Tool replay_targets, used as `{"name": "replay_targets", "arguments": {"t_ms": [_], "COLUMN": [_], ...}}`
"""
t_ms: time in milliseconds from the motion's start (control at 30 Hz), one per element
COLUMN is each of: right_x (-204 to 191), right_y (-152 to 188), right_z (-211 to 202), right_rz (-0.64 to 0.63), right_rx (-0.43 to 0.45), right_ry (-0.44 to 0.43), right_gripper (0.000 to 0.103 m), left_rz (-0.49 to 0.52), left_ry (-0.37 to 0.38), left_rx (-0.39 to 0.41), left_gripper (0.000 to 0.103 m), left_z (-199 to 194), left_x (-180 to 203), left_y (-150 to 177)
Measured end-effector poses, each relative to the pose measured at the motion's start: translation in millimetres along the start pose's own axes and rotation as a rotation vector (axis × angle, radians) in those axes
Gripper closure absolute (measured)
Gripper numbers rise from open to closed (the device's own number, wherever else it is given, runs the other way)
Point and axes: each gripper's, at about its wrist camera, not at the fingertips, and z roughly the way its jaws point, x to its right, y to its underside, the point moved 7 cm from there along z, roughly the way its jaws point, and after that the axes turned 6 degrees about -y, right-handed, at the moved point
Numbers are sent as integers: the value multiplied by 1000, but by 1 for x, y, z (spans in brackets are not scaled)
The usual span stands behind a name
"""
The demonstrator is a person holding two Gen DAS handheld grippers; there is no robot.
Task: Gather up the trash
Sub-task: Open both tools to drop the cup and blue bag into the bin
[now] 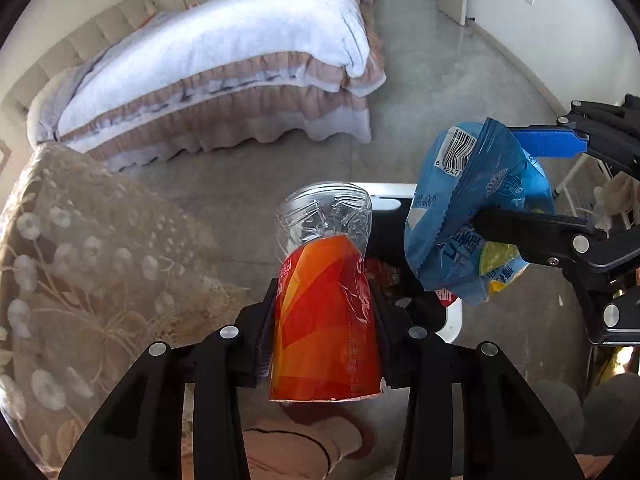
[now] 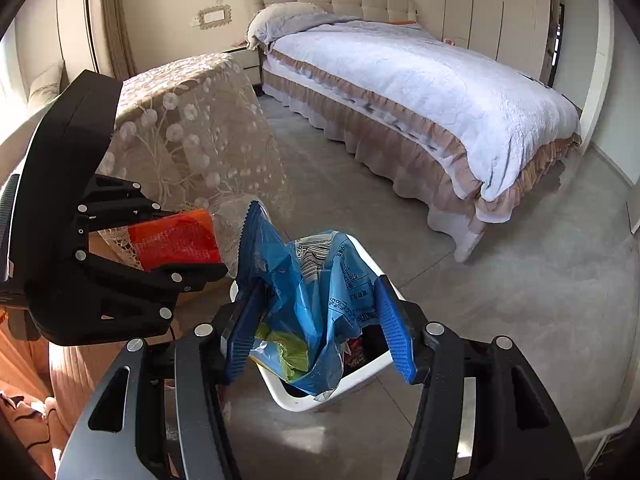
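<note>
Both grippers are pinching trash, left gripper (image 1: 326, 332) on the crushed bottle (image 1: 325, 292) and right gripper (image 2: 320, 332) on the blue wrapper (image 2: 308, 304), but the wrapper could snag on the bin (image 2: 356, 384) rim or flutter past it.

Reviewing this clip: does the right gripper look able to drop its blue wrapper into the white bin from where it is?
Probably yes. The right gripper holds the blue wrapper right over the white bin, whose mouth is open below, with nothing between them. The left gripper, holding the crushed bottle, sits off to the side.
</note>
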Motion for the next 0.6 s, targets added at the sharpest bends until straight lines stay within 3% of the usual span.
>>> {"name": "replay_targets", "arguments": {"t_ms": [167,233,267,300,400,600], "right_x": [9,15,17,20,25,19], "right_y": [13,22,26,31,44,46], "right_z": [30,42,45,50,57,47], "right_rz": [-64,-78,-84,-98,-123,-119], "right_rx": [-80,-130,-156,-184,-232,-189], "right_ry": [40,40,40,46,96,111], "right_gripper": [45,40,19,4,5,5], "left_rz": [69,77,79,83,85,96], "left_ry": [3,36,47,55,56,68], "left_rx": [-61,-99,-123,-126,-154,-128], "left_gripper": [60,30,5,5,5,5], "left_z": [39,56,64,69,80,72], "left_x": [9,13,15,16,20,21], "left_y": [-4,-5,-5,-5,0,4]}}
